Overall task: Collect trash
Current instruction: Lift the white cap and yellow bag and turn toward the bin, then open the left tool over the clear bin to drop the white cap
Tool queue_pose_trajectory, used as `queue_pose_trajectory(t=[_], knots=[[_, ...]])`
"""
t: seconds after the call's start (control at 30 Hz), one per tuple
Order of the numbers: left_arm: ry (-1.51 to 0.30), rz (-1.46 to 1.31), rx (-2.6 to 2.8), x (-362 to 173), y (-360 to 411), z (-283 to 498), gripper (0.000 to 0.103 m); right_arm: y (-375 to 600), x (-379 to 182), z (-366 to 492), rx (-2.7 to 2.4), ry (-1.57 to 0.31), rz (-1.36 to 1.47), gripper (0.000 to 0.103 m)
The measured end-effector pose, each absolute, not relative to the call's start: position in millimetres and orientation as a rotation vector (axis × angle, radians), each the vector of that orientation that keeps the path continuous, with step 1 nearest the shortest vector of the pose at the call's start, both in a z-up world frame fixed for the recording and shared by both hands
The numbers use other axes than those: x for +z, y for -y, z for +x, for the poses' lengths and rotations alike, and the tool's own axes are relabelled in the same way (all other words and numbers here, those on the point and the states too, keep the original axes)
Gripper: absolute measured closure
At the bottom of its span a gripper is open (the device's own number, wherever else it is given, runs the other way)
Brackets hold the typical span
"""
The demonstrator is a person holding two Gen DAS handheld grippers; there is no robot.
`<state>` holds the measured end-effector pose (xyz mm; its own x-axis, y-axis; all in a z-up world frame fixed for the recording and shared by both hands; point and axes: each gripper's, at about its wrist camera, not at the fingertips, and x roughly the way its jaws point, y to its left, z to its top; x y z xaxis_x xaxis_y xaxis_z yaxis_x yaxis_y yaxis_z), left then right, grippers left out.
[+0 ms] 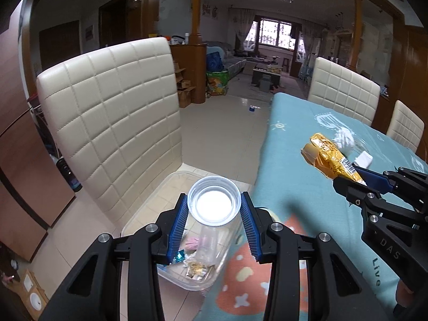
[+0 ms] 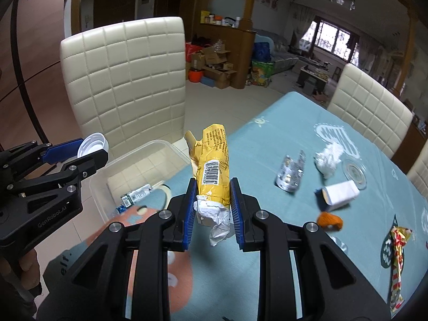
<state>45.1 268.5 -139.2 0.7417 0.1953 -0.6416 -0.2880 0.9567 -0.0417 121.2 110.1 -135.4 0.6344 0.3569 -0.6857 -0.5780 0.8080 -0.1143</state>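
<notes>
The clear bin's (image 1: 171, 184) lower contents sit hidden behind the left tool (image 1: 214, 204).

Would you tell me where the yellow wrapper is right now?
The yellow wrapper is clamped in the right gripper, held above the near edge of the teal tablecloth, right of the clear bin by the chair.

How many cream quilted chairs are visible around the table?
3: one cream quilted chair beside the clear plastic bin, two along the table's far side. Others may be hidden.
</notes>
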Motion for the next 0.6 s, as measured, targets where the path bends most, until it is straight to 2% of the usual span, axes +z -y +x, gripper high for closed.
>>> queue_pose_trajectory(t=[0.6], knots=[[-0.701, -0.165, 0.328, -149, -310, 55, 0.064, -170, -143, 135, 0.61, -0.7, -0.398, 0.077]])
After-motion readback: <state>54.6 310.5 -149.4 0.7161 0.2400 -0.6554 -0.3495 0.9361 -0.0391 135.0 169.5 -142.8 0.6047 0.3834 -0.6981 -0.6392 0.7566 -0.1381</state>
